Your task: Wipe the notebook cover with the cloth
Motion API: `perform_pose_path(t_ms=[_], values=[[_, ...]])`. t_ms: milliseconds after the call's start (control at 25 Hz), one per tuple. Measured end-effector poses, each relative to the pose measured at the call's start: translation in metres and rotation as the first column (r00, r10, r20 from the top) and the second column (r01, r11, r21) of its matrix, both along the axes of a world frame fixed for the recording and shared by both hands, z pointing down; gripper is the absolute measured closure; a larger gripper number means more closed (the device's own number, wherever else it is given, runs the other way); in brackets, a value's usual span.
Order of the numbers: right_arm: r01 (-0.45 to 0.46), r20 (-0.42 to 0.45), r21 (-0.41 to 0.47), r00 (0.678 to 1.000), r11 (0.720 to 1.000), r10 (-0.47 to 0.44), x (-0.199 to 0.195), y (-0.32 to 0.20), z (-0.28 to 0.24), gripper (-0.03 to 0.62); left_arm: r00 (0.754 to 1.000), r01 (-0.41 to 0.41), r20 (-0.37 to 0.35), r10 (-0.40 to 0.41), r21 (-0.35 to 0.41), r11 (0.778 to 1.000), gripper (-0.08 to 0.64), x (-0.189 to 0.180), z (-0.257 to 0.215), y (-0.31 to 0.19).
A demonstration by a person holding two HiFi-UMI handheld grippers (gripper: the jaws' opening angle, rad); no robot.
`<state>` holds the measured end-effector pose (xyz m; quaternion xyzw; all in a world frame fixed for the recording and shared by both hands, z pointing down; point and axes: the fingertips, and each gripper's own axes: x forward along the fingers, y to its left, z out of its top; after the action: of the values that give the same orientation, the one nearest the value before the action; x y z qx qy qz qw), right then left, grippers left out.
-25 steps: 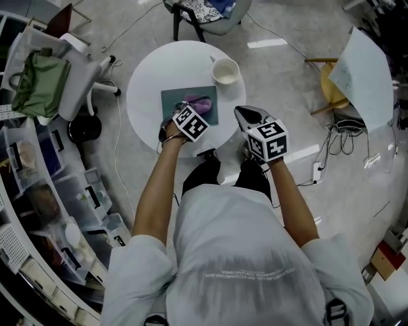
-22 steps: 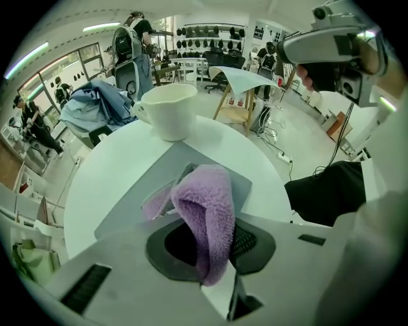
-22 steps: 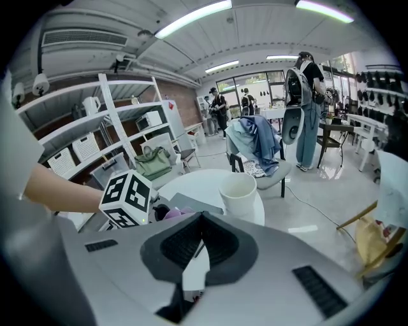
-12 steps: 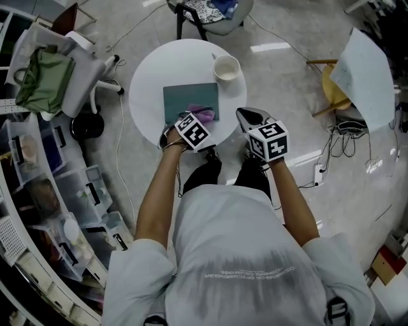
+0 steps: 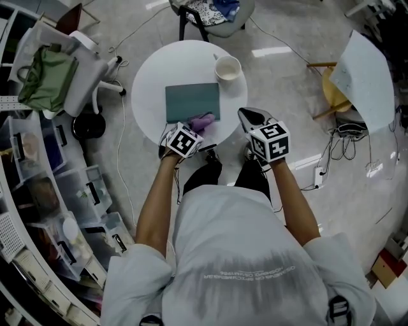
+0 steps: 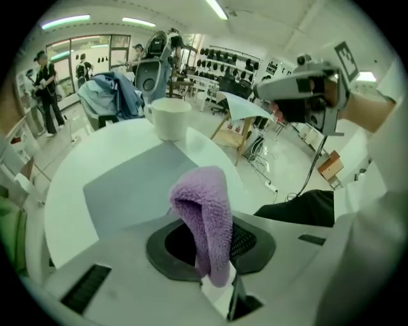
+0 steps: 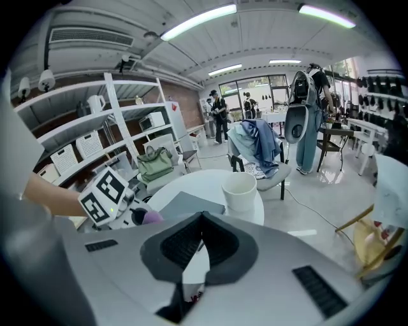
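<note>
A teal notebook (image 5: pixel 192 102) lies flat in the middle of the round white table (image 5: pixel 148 89). My left gripper (image 5: pixel 193 129) hovers at the notebook's near edge, shut on a purple cloth (image 5: pixel 203 120). In the left gripper view the cloth (image 6: pixel 203 207) stands folded up out of the left gripper (image 6: pixel 211 240), with the notebook (image 6: pixel 131 188) beyond it. My right gripper (image 5: pixel 248 116) is held off the table's right near side, shut with nothing in it. The right gripper view shows the right gripper (image 7: pixel 203 220) with its pads meeting, and the notebook (image 7: pixel 185 205) ahead.
A white cup (image 5: pixel 228 68) stands on the table just beyond the notebook's far right corner. A chair with clothes (image 5: pixel 210 11) is behind the table, a chair with a green bag (image 5: pixel 48 79) to the left. Shelves and bins line the left side; cables lie on the floor at right.
My left gripper has drawn the cloth back across the notebook, from its middle to its near edge. The right gripper has stayed where it was.
</note>
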<state>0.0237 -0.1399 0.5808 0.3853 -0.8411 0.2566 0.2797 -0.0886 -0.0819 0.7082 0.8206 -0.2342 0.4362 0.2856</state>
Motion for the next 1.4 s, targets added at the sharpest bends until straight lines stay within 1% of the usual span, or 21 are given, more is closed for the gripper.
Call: perform_pose_path(t_ms=[40, 80, 160, 200, 320, 400, 480, 560, 680, 840, 1080, 1200, 1400], values=[[-0.005, -0.001, 0.0, 1.0, 1.0, 0.005, 0.002, 0.0, 0.0, 0.578, 1.0, 0.009, -0.003, -0.009, 0.036, 0.999, 0.488, -0.001, -0.009, -0.012], [-0.012, -0.001, -0.001, 1.0, 1.0, 0.012, 0.004, 0.0, 0.001, 0.578, 1.0, 0.01, 0.009, -0.011, 0.08, 0.997, 0.488, -0.002, -0.017, -0.025], [-0.026, -0.001, -0.007, 1.0, 1.0, 0.026, 0.007, 0.002, 0.003, 0.578, 0.999, 0.014, 0.049, -0.022, 0.165, 0.986, 0.488, -0.006, -0.029, -0.056], [-0.032, -0.002, -0.011, 0.999, 0.999, 0.032, 0.008, 0.002, 0.004, 0.578, 0.997, 0.024, 0.067, -0.037, 0.194, 0.981, 0.488, -0.008, -0.032, -0.071], [-0.054, -0.004, -0.024, 0.999, 0.998, 0.054, 0.013, 0.003, 0.008, 0.578, 0.988, 0.05, 0.129, -0.084, 0.244, 0.969, 0.486, -0.011, -0.028, -0.113], [-0.076, -0.003, -0.03, 0.997, 0.997, 0.076, 0.019, 0.002, 0.009, 0.578, 0.981, 0.039, 0.175, -0.088, 0.268, 0.963, 0.486, -0.007, -0.022, -0.135], [-0.101, -0.003, -0.04, 0.995, 0.994, 0.101, 0.027, 0.001, 0.012, 0.578, 0.971, -0.009, 0.233, -0.054, 0.261, 0.965, 0.486, 0.0, -0.011, -0.147], [-0.121, -0.007, -0.053, 0.993, 0.991, 0.121, 0.035, 0.001, 0.016, 0.578, 0.959, -0.056, 0.282, -0.012, 0.232, 0.971, 0.486, 0.008, 0.005, -0.153], [-0.141, -0.011, -0.073, 0.99, 0.987, 0.141, 0.044, 0.003, 0.024, 0.578, 0.953, -0.078, 0.302, 0.01, 0.212, 0.974, 0.486, 0.019, 0.02, -0.155], [-0.158, -0.011, -0.092, 0.987, 0.983, 0.158, 0.052, 0.006, 0.031, 0.578, 0.932, -0.175, 0.352, 0.088, 0.224, 0.959, 0.488, 0.03, 0.024, -0.148], [-0.154, -0.006, -0.094, 0.988, 0.984, 0.154, 0.053, 0.003, 0.032, 0.578, 0.918, -0.261, 0.343, 0.197, 0.151, 0.954, 0.488, 0.046, 0.026, -0.13], [-0.152, -0.005, -0.085, 0.988, 0.985, 0.152, 0.053, 0.0, 0.029, 0.578, 0.92, -0.275, 0.328, 0.217, 0.143, 0.951, 0.488, 0.051, 0.026, -0.119], [-0.149, -0.008, -0.08, 0.989, 0.986, 0.149, 0.055, -0.001, 0.028, 0.578, 0.923, -0.281, 0.311, 0.226, 0.145, 0.948, 0.488, 0.057, 0.028, -0.102]])
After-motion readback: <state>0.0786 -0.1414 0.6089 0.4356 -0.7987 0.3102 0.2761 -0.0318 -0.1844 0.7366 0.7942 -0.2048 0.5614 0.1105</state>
